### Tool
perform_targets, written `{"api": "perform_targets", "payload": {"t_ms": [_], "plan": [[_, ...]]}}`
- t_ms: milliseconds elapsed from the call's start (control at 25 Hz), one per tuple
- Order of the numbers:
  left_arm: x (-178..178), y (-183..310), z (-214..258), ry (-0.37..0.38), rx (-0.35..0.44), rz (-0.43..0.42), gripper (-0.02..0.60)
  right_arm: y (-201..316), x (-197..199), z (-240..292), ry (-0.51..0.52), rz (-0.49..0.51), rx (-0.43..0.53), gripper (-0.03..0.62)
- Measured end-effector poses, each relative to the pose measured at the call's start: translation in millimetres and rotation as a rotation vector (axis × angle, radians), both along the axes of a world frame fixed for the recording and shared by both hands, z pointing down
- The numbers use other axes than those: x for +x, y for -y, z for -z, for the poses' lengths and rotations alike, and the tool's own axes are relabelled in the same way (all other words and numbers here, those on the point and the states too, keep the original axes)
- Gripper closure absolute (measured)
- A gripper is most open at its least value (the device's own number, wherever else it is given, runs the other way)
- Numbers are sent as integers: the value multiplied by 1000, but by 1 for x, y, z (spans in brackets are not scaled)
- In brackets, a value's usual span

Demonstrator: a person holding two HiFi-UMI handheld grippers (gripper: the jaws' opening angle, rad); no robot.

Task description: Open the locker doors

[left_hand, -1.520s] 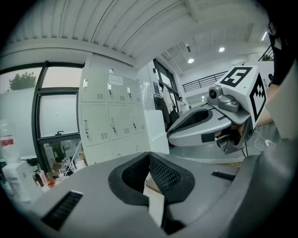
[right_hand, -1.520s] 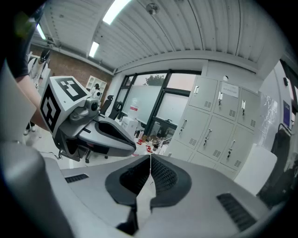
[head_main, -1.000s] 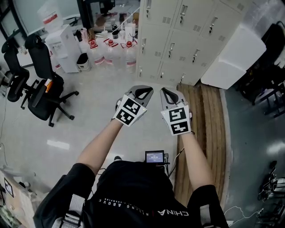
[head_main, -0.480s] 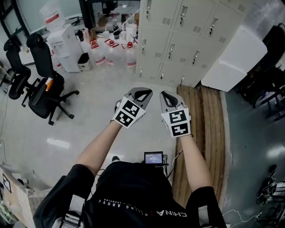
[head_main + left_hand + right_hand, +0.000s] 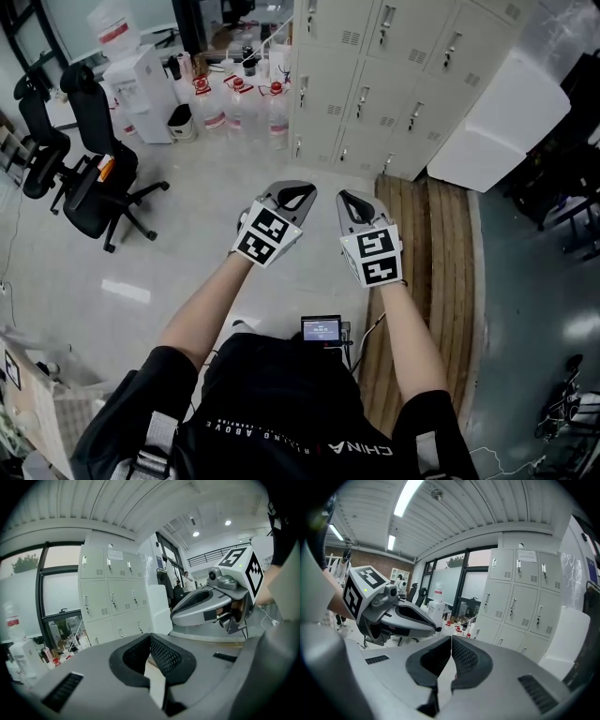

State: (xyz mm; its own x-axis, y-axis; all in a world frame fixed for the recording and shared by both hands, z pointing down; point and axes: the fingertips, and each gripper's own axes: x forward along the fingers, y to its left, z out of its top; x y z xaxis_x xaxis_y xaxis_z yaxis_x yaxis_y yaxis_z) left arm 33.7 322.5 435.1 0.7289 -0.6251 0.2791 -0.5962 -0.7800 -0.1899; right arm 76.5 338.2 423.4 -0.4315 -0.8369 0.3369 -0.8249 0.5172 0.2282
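Note:
The pale grey lockers stand across the top of the head view, all doors closed, each with a small upright handle. My left gripper and right gripper are held side by side over the floor, well short of the lockers. Both are shut with nothing between the pads. In the left gripper view the lockers lie ahead beyond my left gripper, and the right gripper hangs beside it. In the right gripper view the lockers stand ahead right of my right gripper.
A white slab leans against the lockers' right side. Wooden planks lie on the floor under my right arm. Water bottles, a white dispenser and black office chairs stand to the left.
The lockers, bottles and chairs have slid a little down the head view, so I have come nearer to them. Both grippers stay shut and side by side.

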Motion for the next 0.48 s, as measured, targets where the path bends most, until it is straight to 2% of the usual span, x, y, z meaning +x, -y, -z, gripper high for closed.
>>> {"api": "perform_targets", "payload": {"t_ms": [240, 480], "plan": [[2, -3, -24, 26, -31, 28, 561, 3, 7, -21, 21, 22, -38, 562], [0, 33, -34, 33, -49, 24, 561, 36, 6, -31, 28, 22, -61, 562]]}}
